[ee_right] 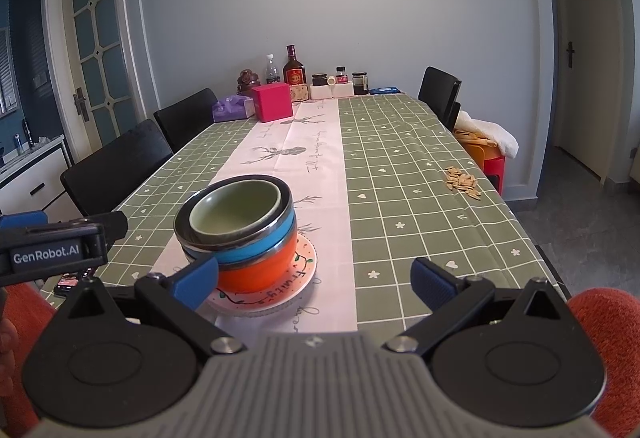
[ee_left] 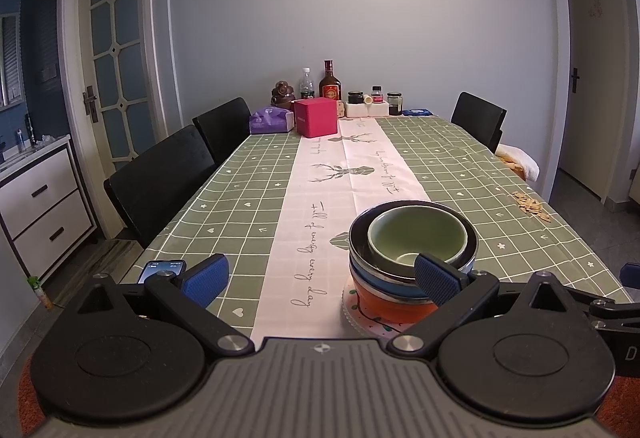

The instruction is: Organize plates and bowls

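Observation:
A stack of bowls stands on a white decorated plate [ee_right: 280, 290] near the table's front edge: an orange bowl [ee_right: 260, 270] at the bottom, a blue bowl [ee_right: 256, 248] with a steel rim above it, and a pale green bowl [ee_right: 236, 212] nested on top. The left wrist view shows the same green bowl [ee_left: 416, 238], orange bowl [ee_left: 396, 304] and plate [ee_left: 360, 314]. My left gripper [ee_left: 320, 280] is open, its right fingertip [ee_left: 436, 278] in front of the stack. My right gripper [ee_right: 316, 280] is open and holds nothing, its left fingertip [ee_right: 196, 280] beside the orange bowl.
A phone [ee_left: 162, 270] lies at the table's front left. Seeds [ee_right: 464, 182] are scattered near the right edge. A pink box [ee_left: 316, 116], tissue pack, bottles and jars crowd the far end. Black chairs line both sides. A cabinet [ee_left: 40, 198] stands left.

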`<action>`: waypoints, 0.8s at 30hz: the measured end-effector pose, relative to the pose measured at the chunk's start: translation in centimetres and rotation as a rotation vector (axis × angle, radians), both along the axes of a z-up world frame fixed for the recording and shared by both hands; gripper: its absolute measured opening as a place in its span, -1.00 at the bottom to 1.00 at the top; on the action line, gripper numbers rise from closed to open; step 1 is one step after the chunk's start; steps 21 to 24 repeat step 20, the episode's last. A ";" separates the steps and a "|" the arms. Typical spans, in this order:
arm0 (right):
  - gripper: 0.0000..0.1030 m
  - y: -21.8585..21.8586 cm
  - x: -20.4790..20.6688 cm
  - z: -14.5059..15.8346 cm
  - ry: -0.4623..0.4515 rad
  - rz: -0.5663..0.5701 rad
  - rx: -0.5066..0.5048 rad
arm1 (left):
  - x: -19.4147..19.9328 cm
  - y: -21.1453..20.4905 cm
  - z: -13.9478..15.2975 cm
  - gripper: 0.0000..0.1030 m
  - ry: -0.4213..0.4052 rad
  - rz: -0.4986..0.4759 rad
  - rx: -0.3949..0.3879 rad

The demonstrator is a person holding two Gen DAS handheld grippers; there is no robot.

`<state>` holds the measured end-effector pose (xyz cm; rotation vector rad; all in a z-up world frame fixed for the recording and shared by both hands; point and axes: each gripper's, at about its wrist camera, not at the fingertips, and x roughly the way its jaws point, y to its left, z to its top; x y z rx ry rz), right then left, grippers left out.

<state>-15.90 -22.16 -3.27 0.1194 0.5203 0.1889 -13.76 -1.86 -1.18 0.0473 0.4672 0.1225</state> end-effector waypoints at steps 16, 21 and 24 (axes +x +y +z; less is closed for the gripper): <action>0.95 0.0 0.0 0.0 -0.001 0.000 0.000 | 0.0 -0.1 0.0 1.00 0.001 -0.009 -0.004; 0.95 0.1 0.0 -0.1 0.000 0.000 -0.001 | 0.0 -0.1 -0.1 1.00 0.003 -0.009 -0.006; 0.95 0.1 0.0 -0.1 0.000 0.000 -0.001 | 0.0 -0.1 -0.1 1.00 0.003 -0.009 -0.006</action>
